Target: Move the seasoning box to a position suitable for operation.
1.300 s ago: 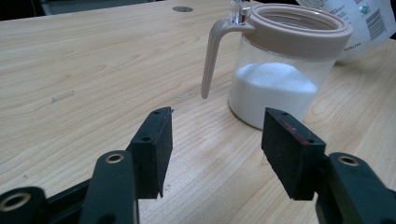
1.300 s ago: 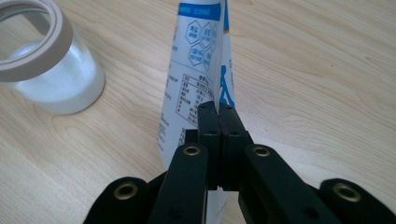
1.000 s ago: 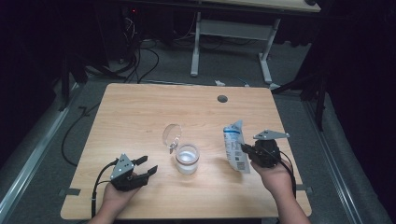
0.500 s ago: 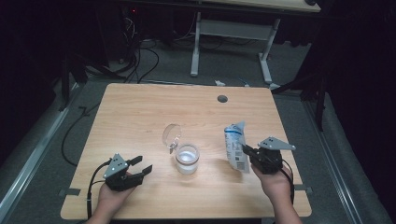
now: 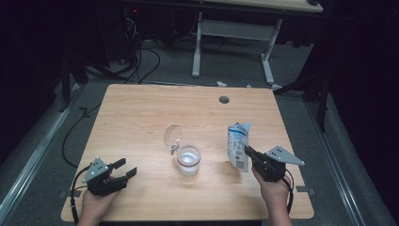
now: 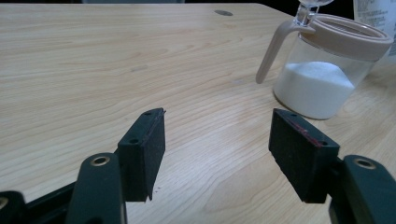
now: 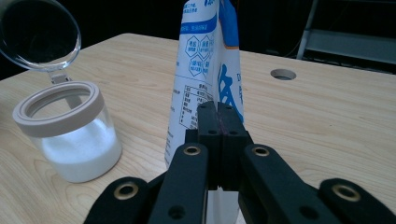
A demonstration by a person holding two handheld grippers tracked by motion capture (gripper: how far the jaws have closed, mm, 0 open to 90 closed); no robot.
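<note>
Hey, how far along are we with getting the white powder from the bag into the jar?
Done: the jar stands mid-table with its flip lid open and white powder inside, partly full. In hand: the right gripper is shut on the bag, holding it upright beside the jar, apart from it. The left gripper is open and holds nothing; its jaws have just been opening. Left: probably setting the bag down and closing the lid.

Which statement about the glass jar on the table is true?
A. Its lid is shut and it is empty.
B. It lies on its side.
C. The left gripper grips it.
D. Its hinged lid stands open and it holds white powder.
D: the jar stands upright, its clear lid tipped back, white powder inside.
</note>
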